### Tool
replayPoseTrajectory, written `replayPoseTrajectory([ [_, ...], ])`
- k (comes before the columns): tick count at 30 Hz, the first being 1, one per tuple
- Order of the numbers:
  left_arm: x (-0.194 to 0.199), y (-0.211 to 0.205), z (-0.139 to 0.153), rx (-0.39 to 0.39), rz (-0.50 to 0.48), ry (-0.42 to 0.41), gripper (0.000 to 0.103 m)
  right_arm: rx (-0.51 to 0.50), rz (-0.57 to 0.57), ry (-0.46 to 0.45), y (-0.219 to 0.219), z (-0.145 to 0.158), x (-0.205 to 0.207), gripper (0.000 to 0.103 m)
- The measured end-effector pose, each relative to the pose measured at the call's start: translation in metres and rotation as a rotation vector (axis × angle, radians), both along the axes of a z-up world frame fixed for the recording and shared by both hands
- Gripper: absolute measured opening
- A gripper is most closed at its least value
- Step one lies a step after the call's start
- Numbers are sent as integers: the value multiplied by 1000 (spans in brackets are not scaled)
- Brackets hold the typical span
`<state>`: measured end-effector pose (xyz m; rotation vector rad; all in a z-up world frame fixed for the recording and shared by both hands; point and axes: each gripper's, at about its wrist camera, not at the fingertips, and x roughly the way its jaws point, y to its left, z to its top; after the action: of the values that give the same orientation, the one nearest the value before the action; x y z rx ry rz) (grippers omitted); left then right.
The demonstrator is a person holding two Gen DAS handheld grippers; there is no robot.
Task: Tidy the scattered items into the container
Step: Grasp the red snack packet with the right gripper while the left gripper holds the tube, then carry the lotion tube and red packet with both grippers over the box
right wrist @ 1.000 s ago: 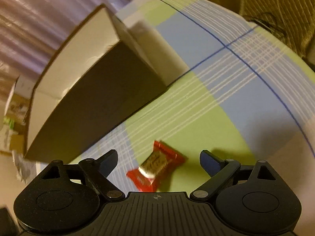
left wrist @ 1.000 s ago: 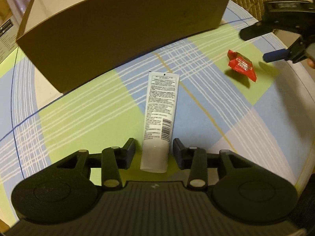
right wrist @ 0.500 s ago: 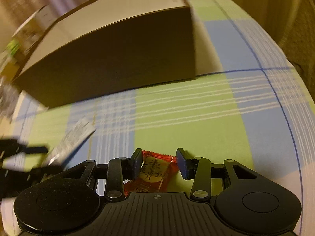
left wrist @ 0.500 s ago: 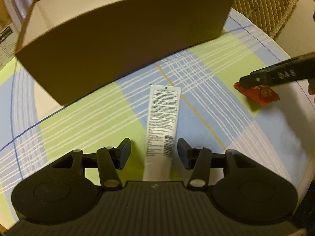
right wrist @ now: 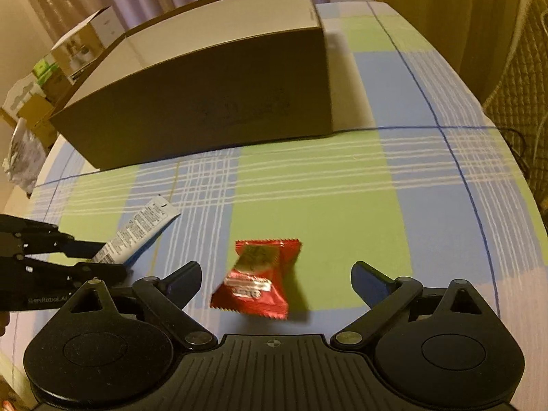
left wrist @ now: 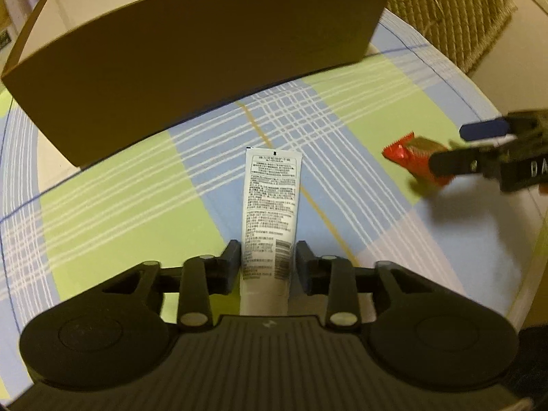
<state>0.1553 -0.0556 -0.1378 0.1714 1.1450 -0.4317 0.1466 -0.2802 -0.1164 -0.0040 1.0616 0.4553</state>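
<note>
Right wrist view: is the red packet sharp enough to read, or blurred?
Right wrist view: the red packet is motion-smeared, its print unreadable; the box is sharper. Left wrist view: the tube is fairly crisp, the right gripper blurred; warm dim light, fisheye bending throughout.

both the left gripper point(left wrist: 267, 263) and right gripper point(right wrist: 275, 279) are matte black, with ribbed centre bodies, round side discs, silver pivot screws, blue-padded fingers point(right wrist: 371, 282) and white lettering along the side.
</note>
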Motion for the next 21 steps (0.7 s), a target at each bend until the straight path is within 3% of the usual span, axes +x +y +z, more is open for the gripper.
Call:
replayPoseTrajectory([
  [5, 5, -10, -4, 44, -17, -18, 35, -69, 70, -28, 17, -5, 8, 99],
  [7, 5, -15, -4, 74, -27, -21, 35, -85, 92, -27, 22, -9, 10, 87],
  [8, 5, -16, -4, 79, -23, -18, 35, -95, 106, -18, 24, -12, 10, 69],
  [11, 5, -17, -4, 84, -12, -4, 32, -142, 111, 7, 27, -21, 7, 62],
  [12, 5, -18, -3, 85, -11, -1, 29, -146, 114, 0, 26, -22, 5, 53],
  [15, 1, -19, -2, 95, -8, 1, 28, -177, 138, -25, 24, -22, 0, 36],
  [21, -10, -17, 2, 72, -9, 13, 27, -136, 123, 23, 8, -19, 0, 32],
])
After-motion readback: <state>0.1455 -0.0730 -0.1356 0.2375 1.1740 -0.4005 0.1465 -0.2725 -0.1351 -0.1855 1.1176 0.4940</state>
